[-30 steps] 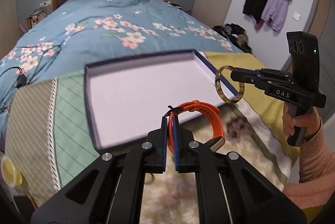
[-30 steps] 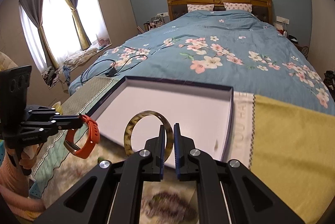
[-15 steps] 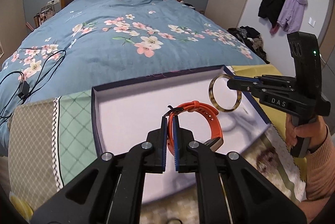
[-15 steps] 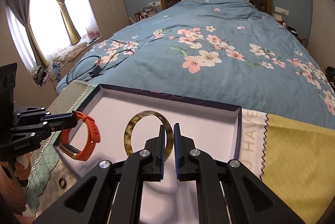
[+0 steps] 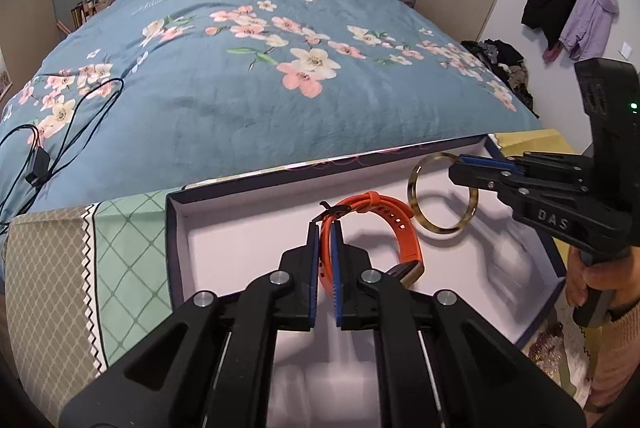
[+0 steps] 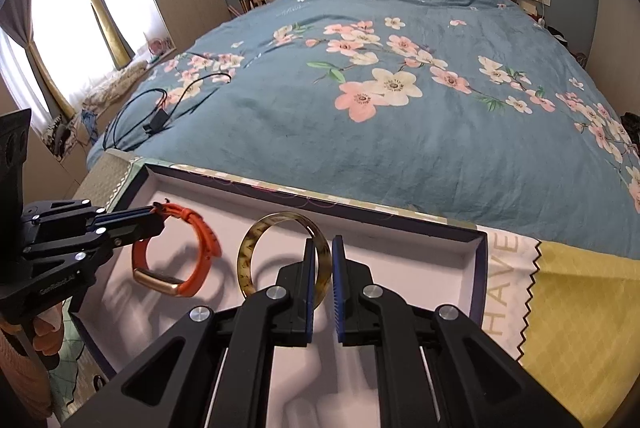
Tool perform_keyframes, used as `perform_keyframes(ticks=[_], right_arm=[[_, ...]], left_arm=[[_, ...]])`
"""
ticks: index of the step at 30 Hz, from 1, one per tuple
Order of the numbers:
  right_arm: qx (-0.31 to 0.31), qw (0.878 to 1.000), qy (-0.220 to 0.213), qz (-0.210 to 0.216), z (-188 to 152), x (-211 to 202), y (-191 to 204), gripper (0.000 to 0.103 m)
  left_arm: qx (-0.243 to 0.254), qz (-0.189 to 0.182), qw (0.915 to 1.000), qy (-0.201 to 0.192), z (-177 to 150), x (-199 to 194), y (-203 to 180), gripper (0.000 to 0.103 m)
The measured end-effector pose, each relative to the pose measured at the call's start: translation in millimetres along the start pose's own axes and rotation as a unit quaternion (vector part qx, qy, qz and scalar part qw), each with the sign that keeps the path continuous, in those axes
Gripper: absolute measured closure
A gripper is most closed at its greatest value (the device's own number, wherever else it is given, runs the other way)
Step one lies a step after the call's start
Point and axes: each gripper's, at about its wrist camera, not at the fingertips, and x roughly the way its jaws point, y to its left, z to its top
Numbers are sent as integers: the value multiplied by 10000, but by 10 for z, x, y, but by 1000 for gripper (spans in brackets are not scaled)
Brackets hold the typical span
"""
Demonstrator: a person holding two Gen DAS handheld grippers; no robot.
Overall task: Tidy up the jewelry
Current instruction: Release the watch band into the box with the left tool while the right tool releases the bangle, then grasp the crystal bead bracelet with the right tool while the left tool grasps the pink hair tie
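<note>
The box (image 5: pixel 176 228) runs under the left gripper (image 5: pixel 324 260), its near edge hidden; beads (image 5: pixel 548 348) beside it are blurred.

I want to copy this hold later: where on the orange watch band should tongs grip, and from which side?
Pinch the orange watch band across the flat strap near its buckle, as the left tongs do, coming from the box's near edge; the gold face hangs lowest.

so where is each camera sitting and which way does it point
Left wrist: on the left gripper, looking along its fingers over the box toward the bed; it holds the orange watch band; right gripper and hand show at right.
Right wrist: on the right gripper, facing the same way, holding the bangle; left gripper at left.
Shared: box, bed, band, bangle, both grippers.
</note>
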Motion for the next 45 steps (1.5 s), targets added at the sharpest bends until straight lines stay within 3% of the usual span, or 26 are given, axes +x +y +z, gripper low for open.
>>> perform_keyframes(ticks=[14,17,20,22,27,31,39,41,45], right_arm=[[192,9996,156,-105,56,132,-56,95],[185,9998,37,-73,38,45,-45,92],[106,9998,-152,0,1,-113,-9,85],[-4,9994,-336,123,-57,-286,42,76],[-415,9959,-725,352,-336,-752,176,63],[-714,9936,-767,415,-698,-1024,253,62],[-838,9947,-470,357,-1437,-1217,215,66],[-816,9954,-356,359,-1550,-1192,203,72],[-771,9962,-236,336,-1680,-1130,157,73]], left_arm=[[11,257,9981,557,216,397,89,96],[-111,274,9982,522,219,394,125,87],[-112,286,9993,228,190,253,119,83],[-92,275,9996,11,151,102,97,68],[65,143,9980,-609,-75,-448,-5,62],[267,23,9953,-935,-388,-852,-142,59],[405,-272,9935,-1030,-1099,-1266,-361,58],[465,-268,9937,-982,-1270,-1292,-413,58],[451,-363,9946,-865,-1547,-1310,-479,57]])
